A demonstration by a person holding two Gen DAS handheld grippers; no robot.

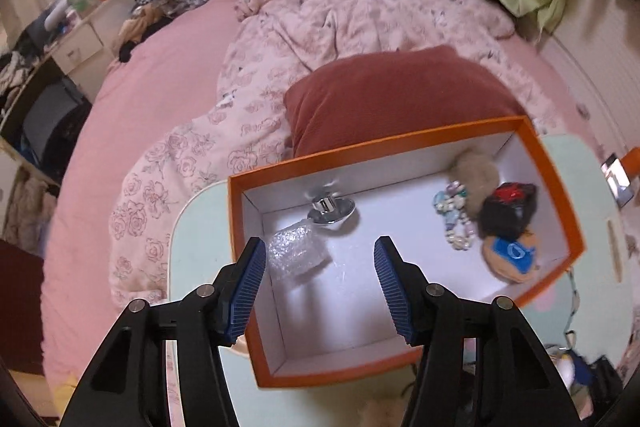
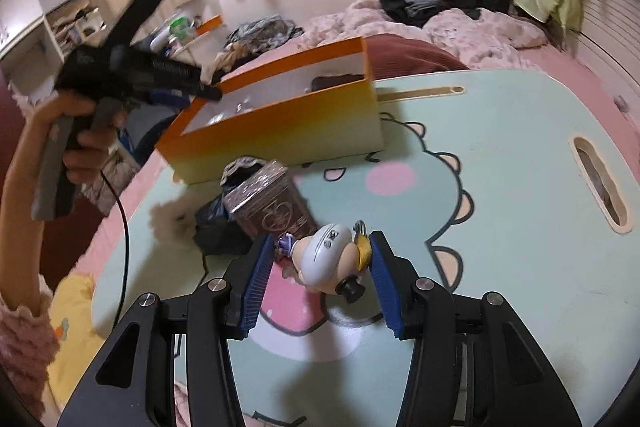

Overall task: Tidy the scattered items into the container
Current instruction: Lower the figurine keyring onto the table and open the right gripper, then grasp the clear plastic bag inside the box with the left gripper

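A: The left gripper (image 1: 320,269) hangs over the orange box (image 1: 554,187), jaws apart and empty; a bubble-wrap bundle (image 1: 297,251) lies inside below it.

B: And the right gripper (image 2: 318,277)?

A: Open around the small figurine (image 2: 329,255) on the green table (image 2: 500,163), pads not visibly pressing. It looks round, so closing off-centre could squirt it sideways.

B: Into the tin (image 2: 270,201) just beside it?

A: Possibly.

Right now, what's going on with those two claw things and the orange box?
Left gripper open, empty, over orange box. Right gripper open, fingers straddling figurine on table. Dark tin between figurine and box.
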